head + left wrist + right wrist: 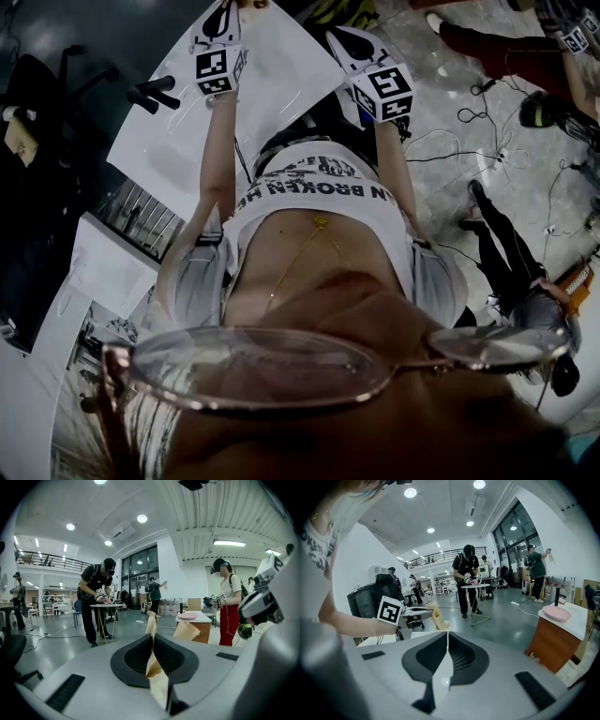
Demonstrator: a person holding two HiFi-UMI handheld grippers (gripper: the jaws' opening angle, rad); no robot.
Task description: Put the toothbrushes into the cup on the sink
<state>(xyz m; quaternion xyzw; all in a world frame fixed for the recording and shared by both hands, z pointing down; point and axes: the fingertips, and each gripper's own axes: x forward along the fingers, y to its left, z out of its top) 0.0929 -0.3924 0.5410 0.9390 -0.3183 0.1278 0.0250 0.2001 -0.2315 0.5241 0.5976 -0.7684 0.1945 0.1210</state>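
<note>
Tan fingers (151, 666) of the left gripper (151, 620) are pressed together w/ nothing seen between them. The right gripper (447, 634) matches: pale fingers (443, 672) closed flat on each other, empty. Both are held out over a white tabletop (281, 75). In the right gripper view, the left gripper's tip sits right by what looks like a pale cup (444, 626) — toothbrushes can't be made out in any view.

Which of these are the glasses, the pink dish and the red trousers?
glasses (272, 366): head view, on the larger lens.
pink dish (556, 613): right gripper view, on its top surface.
red trousers (228, 623): left gripper view, on the upper leg.
</note>
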